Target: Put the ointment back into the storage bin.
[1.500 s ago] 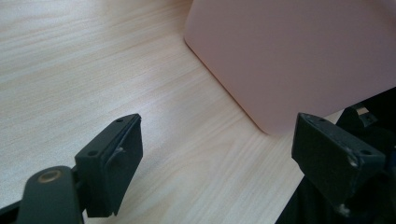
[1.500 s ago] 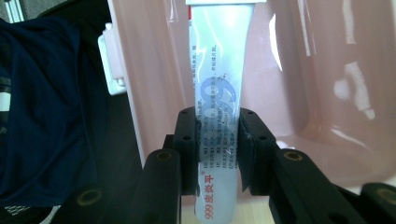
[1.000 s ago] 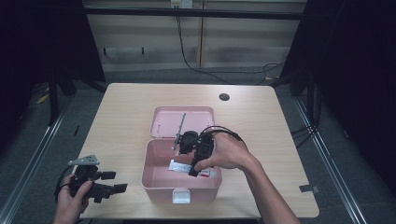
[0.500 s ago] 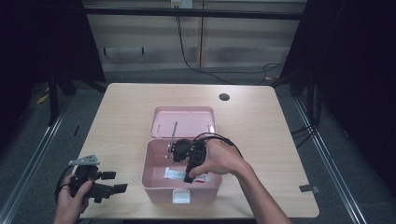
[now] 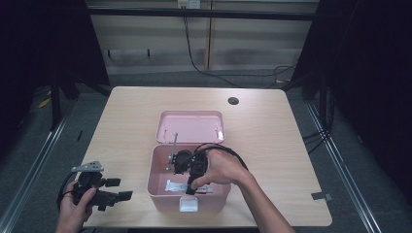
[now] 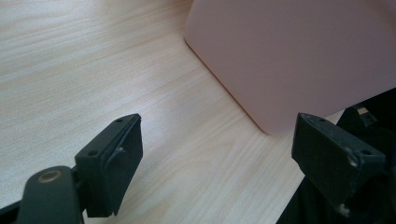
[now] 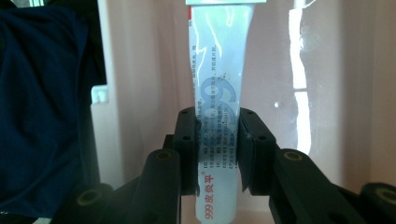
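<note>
An open pink box (image 5: 154, 190) stands at the table's front middle, its lid (image 5: 190, 127) tipped back. My right gripper (image 5: 191, 187) reaches down inside it, held by a hand. In the right gripper view this gripper (image 7: 218, 144) is shut on a white tube (image 7: 219, 70) with blue and red print, lying on the box floor (image 7: 336, 93). From above, the tube (image 5: 175, 186) lies along the box's front wall. My left gripper (image 5: 119, 189) rests at the table's front left, open and holding nothing. In the left gripper view it (image 6: 219, 140) faces the box's outer corner (image 6: 299, 56).
A dark round hole (image 5: 233, 101) sits in the table's far right part. A white latch (image 5: 188, 206) sticks out from the box's front. A thin metal stay (image 5: 173, 145) links lid and box. Bare light wood (image 5: 121, 126) lies left of and behind the box.
The right hand has shifted the right gripper a little left and toward the box's front, lower over the tube. The left gripper has stayed put.
</note>
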Demonstrator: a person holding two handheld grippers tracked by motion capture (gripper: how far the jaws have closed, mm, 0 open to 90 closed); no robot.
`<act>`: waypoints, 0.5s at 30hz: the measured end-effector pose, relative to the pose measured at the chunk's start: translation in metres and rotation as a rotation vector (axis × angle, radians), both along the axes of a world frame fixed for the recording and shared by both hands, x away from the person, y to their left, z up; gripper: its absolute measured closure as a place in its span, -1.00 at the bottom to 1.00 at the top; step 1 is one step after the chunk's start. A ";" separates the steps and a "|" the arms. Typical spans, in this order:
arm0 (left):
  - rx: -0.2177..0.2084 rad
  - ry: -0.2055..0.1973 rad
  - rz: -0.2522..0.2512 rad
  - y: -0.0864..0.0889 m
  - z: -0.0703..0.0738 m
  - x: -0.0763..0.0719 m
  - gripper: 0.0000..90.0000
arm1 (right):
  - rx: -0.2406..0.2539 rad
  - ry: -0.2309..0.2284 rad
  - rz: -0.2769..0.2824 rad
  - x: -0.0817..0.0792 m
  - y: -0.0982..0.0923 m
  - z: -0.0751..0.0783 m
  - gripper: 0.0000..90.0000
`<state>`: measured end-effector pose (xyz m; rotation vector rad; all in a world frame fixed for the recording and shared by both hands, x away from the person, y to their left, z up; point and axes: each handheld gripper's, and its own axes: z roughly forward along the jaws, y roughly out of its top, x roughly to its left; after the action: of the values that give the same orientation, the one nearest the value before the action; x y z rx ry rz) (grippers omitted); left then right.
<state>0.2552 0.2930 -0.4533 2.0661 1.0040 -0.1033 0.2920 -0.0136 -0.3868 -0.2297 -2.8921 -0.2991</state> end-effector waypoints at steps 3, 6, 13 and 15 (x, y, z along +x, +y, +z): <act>0.000 0.002 0.001 0.000 0.000 0.000 -0.63 | 0.004 0.010 0.006 0.000 0.003 -0.004 0.60; 0.000 0.002 0.001 0.000 0.000 0.000 -0.63 | 0.001 0.017 0.017 0.000 0.005 -0.009 0.60; -0.001 0.002 0.000 0.000 0.000 0.000 -0.63 | -0.003 0.032 0.034 0.000 0.011 -0.018 0.60; -0.001 0.002 0.000 0.000 0.000 0.000 -0.63 | -0.001 0.041 0.045 0.000 0.012 -0.020 0.59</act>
<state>0.2553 0.2932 -0.4536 2.0657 1.0047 -0.1056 0.2920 -0.0014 -0.4072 -0.1682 -2.8530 -0.2823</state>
